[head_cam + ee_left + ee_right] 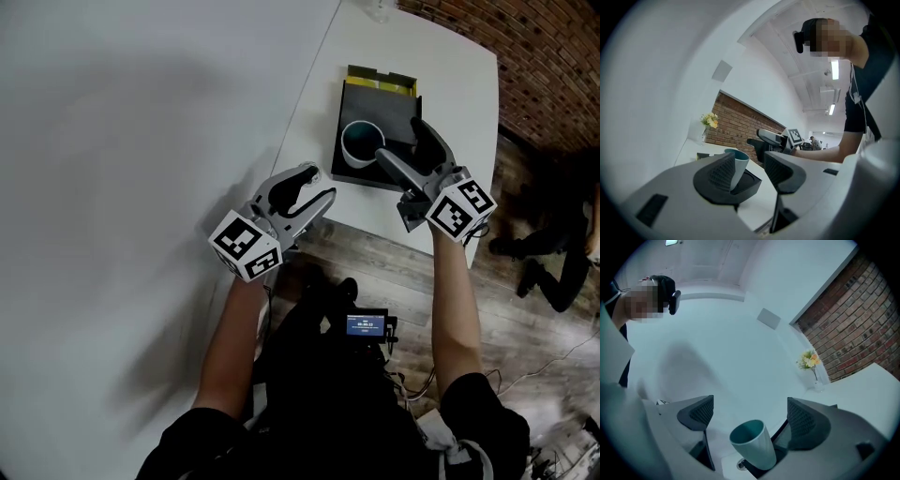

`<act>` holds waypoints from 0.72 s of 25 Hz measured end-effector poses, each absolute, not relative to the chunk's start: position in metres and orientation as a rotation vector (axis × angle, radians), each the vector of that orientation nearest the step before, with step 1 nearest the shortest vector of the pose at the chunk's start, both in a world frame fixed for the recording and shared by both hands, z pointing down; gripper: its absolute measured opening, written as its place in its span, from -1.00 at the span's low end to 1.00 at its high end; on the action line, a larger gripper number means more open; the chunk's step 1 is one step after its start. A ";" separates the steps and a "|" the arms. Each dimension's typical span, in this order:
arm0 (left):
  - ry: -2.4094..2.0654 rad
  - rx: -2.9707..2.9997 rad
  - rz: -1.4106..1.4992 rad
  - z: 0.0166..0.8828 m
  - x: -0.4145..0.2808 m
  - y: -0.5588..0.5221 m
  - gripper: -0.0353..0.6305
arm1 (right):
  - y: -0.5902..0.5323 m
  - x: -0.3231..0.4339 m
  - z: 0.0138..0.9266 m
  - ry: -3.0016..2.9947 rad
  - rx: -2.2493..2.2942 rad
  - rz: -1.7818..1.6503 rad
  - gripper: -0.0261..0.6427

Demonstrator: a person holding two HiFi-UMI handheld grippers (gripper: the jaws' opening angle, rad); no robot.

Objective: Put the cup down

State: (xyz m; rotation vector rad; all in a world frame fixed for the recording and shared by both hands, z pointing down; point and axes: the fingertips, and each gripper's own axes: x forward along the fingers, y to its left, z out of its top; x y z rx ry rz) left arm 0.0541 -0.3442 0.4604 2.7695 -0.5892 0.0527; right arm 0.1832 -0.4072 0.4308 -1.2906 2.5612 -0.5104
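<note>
Teal cup (361, 141) stands upright, mouth up, on the black tray (370, 101) close to the near edge of the white counter (459, 80). Right tongs (401, 142) are wide apart, with the cup low between their jaws and, as far as the right gripper view shows, touching neither. It looks already set down, so the next move likely turns on drawing these tongs straight back off it. Left tongs (317, 185) hang open and empty off the counter's near edge, farther from the cup

Matt, smooth cup (360, 142), seemingly plastic; matt black tray (380, 101); smooth white table (445, 66).
</note>
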 end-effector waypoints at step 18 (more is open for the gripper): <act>-0.492 2.825 0.057 0.443 0.068 -0.313 -0.30 | -0.328 0.173 0.431 2.739 -1.446 -0.446 -0.64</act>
